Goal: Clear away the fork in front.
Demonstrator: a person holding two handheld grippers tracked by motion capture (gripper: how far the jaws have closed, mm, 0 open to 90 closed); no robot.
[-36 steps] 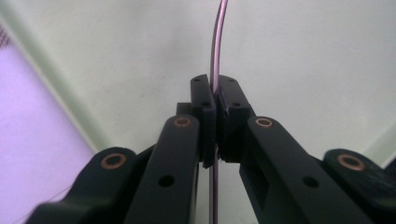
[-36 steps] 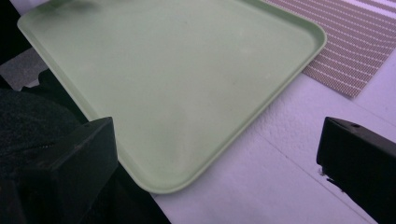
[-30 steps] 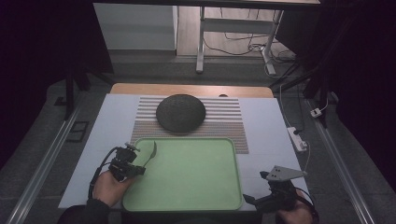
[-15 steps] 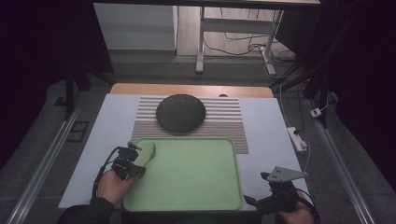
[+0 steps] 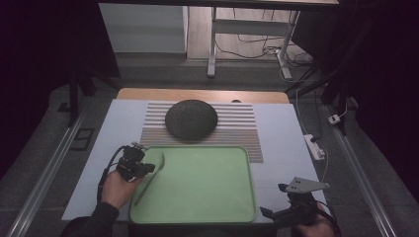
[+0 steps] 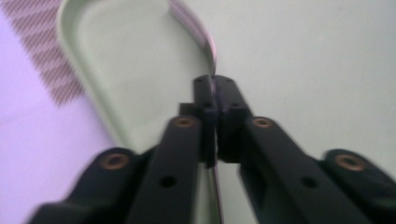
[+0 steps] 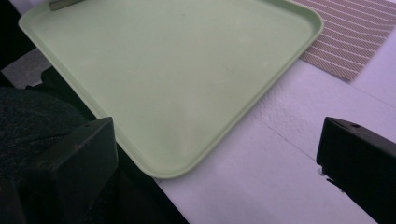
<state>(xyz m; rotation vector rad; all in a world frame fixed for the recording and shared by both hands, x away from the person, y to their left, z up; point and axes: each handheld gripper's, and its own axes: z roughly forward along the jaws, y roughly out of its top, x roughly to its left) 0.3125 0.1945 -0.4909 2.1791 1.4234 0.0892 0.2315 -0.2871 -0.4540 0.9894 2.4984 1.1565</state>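
A light green tray (image 5: pixel 197 207) lies at the table's front, also seen in the right gripper view (image 7: pixel 177 70). My left gripper (image 5: pixel 148 168) is at the tray's left rim, shut on a thin metal spoon (image 5: pixel 157 160) whose handle slants down toward the front. In the left gripper view the jaws (image 6: pixel 214 88) pinch the spoon (image 6: pixel 205 42) edge-on over the tray (image 6: pixel 299 56). My right gripper (image 5: pixel 276 213) is off the tray's front right corner, open and holding nothing; its jaws stand wide apart (image 7: pixel 215 158).
A dark round bowl (image 5: pixel 191 118) sits upside down on a striped mat (image 5: pixel 242 133) behind the tray. A white power strip (image 5: pixel 314 146) lies at the table's right edge. White table surface (image 5: pixel 291 163) shows right of the tray.
The left hand has shifted slightly toward the tray with the spoon still held. The right gripper has not moved.
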